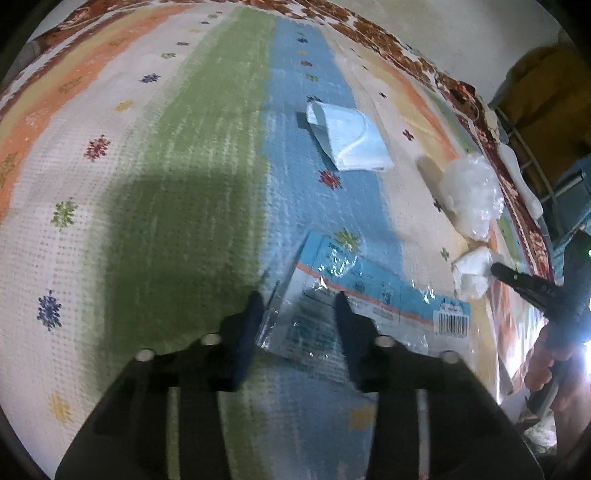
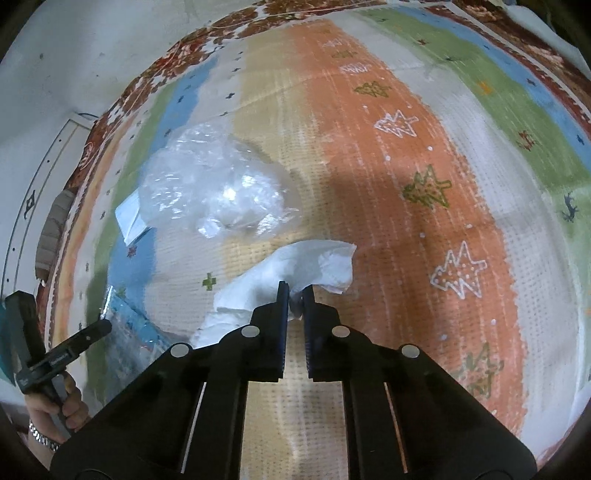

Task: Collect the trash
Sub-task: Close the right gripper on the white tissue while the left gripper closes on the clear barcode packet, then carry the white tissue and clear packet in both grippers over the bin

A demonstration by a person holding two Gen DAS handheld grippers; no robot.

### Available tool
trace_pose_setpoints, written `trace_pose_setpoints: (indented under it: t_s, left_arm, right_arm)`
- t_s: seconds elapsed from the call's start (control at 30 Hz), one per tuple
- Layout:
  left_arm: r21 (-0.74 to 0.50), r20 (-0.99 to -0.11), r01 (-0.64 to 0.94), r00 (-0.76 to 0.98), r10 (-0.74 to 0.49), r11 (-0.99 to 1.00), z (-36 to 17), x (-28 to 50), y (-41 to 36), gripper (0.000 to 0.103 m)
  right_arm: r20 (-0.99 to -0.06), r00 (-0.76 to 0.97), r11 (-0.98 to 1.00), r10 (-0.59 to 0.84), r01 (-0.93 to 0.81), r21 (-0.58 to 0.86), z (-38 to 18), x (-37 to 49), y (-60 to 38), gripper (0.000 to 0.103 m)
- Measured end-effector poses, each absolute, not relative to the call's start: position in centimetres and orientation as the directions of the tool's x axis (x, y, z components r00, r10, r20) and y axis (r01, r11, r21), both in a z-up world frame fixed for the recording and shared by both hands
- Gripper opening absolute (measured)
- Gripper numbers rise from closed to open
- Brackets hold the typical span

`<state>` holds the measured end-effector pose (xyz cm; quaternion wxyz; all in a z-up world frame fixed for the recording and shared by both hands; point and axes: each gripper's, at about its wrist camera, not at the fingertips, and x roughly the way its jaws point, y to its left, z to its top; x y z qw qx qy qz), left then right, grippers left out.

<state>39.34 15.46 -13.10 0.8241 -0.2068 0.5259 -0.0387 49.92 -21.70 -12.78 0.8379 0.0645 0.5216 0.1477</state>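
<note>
The left hand-held gripper point(image 1: 301, 301) points down at a striped rug point(image 1: 155, 155), its jaws partly apart and straddling the near corner of a flat blue wrapper point(image 1: 369, 291) of clear, crinkled plastic. The left finger sits just outside the wrapper's near-left edge and the right finger lies over its printed face; whether the pads press on it cannot be told. The wrapper's barcode end reaches toward the right, close to a white tissue point(image 1: 471, 273).

The right hand-held gripper point(image 2: 295, 291) has its jaws drawn nearly together, pinching a fold of that tissue point(image 2: 295, 266). The rest of the tissue spreads on the rug to the left of and beyond the fingertips.

Just beyond the tissue lies a crumpled clear bag point(image 2: 218, 192), and beside that, farther off, a folded white-and-blue packet point(image 1: 347, 140), well apart from the wrapper.

Left of the wrapper, the green and cream stripes lie bare out to the rug's patterned border point(image 1: 388, 33). In the right wrist view the orange and green stripes to the right of the tissue are likewise bare. A pale wall point(image 2: 74, 55) runs just past the border on the bag's side. In the left wrist view, furniture, too dim to make out, crowds the rug's right edge.
</note>
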Motion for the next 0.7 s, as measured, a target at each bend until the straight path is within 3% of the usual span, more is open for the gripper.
trace_pose_setpoints:
  t_s: [0.03,0.13,0.5,0.7]
  left_arm:
    - [-0.387,-0.851,-0.145,0.437,-0.292,0.911,-13.1,39.3,15.2,0.022]
    - [-0.419,-0.844,-0.147,0.428,-0.324,0.896,-12.9,39.2,15.4,0.010]
    - [-0.426,-0.828,-0.109,0.448,-0.338,0.898,-8.4,36.2,14.7,0.002]
    - [-0.330,-0.846,-0.088,0.470,-0.253,0.940,-4.7,34.5,13.3,0.001]
  right_arm:
    - [-0.854,0.416,0.948,0.314,-0.186,0.258,-12.6,49.8,-21.6,0.006]
    - [-0.853,0.423,0.949,0.307,-0.199,0.243,-12.0,49.3,-21.5,0.005]
    - [-0.846,0.466,0.958,0.259,-0.234,0.164,-8.6,45.7,-21.2,0.005]
    - [-0.809,0.496,0.943,0.317,-0.256,0.213,-6.5,43.2,-21.6,0.005]
